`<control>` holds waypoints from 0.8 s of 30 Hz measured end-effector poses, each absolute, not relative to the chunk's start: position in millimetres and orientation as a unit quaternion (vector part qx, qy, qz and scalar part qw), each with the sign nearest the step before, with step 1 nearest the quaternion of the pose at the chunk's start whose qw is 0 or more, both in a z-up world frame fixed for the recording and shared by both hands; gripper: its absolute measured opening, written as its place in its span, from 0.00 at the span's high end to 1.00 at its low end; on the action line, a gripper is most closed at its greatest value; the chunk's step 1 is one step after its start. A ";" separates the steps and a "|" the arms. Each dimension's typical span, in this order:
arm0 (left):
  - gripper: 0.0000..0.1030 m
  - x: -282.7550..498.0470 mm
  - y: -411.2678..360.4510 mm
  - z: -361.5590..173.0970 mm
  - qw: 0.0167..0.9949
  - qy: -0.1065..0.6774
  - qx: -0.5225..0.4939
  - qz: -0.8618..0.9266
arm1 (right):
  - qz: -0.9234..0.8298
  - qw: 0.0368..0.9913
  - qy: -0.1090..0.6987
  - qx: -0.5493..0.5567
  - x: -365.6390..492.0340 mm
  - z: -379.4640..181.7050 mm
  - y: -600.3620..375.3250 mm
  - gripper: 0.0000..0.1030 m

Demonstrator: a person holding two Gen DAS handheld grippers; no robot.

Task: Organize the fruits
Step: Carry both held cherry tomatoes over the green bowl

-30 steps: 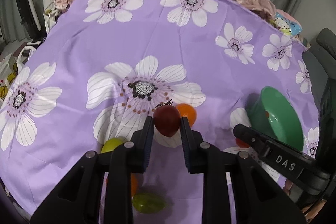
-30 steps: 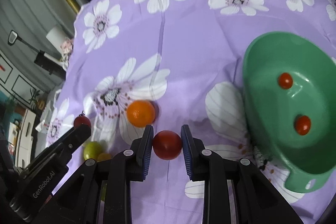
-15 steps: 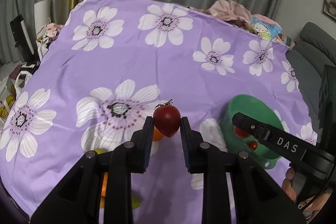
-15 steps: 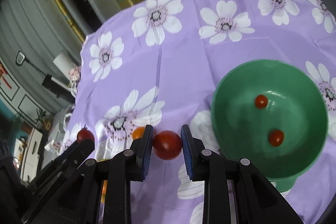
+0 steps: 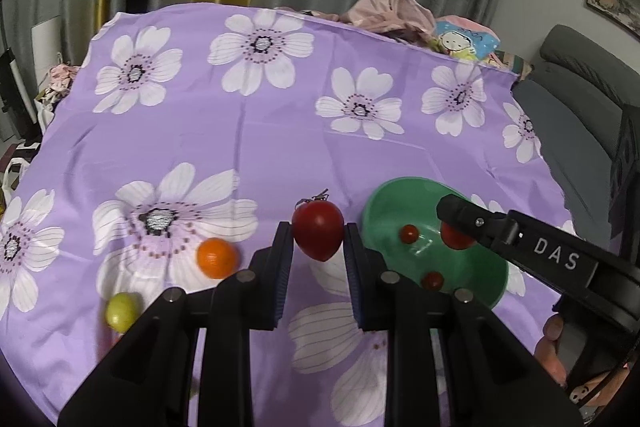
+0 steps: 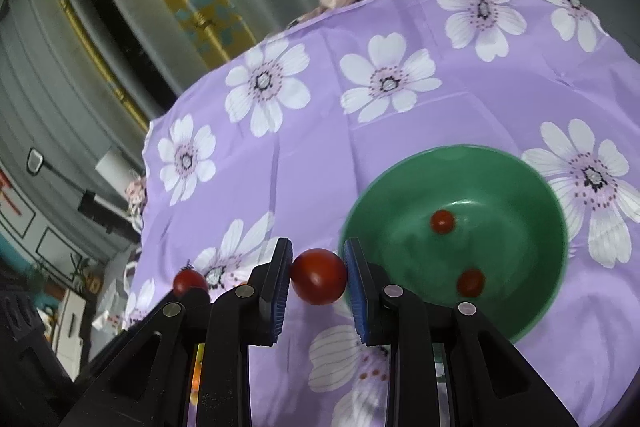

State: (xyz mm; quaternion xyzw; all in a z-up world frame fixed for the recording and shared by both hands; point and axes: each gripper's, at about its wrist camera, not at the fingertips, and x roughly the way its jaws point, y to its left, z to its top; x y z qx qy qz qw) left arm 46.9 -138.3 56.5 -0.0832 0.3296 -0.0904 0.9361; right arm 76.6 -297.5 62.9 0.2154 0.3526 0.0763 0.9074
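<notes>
Both tomatoes now lifted off the surface (image 5: 280, 155) and carried toward the green bowl (image 6: 516, 163): my left tongs (image 5: 318, 247) clamped on the stemmed tomato (image 5: 318, 235), right tongs (image 6: 318, 279) clamped on the round tomato (image 6: 318, 277). Bowl has come closer, two small tomatoes inside; drop-off next, probably.

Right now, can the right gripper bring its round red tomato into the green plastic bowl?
Probably yes. The right gripper is shut on the tomato beside the bowl, whose open inside holds only two small tomatoes.

txt: "DAS" | on: right gripper (image 5: 456, 233) arm; white lettering
</notes>
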 end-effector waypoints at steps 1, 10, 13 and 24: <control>0.75 48.4 -144.0 56.9 0.936 0.330 -0.082 -0.096 | 0.072 0.908 0.351 0.219 75.9 63.0 -301.5 0.72; 0.75 59.8 -176.2 57.2 0.929 0.337 -0.079 -0.130 | 0.042 0.906 0.346 0.242 73.2 62.7 -332.2 0.72; 0.75 63.0 -185.2 54.9 0.926 0.341 -0.077 -0.139 | 0.035 0.904 0.345 0.249 72.0 61.6 -340.7 0.72; 0.75 76.4 -212.5 45.4 0.913 0.364 -0.075 -0.169 | 0.006 0.902 0.343 0.262 69.2 57.3 -365.4 0.72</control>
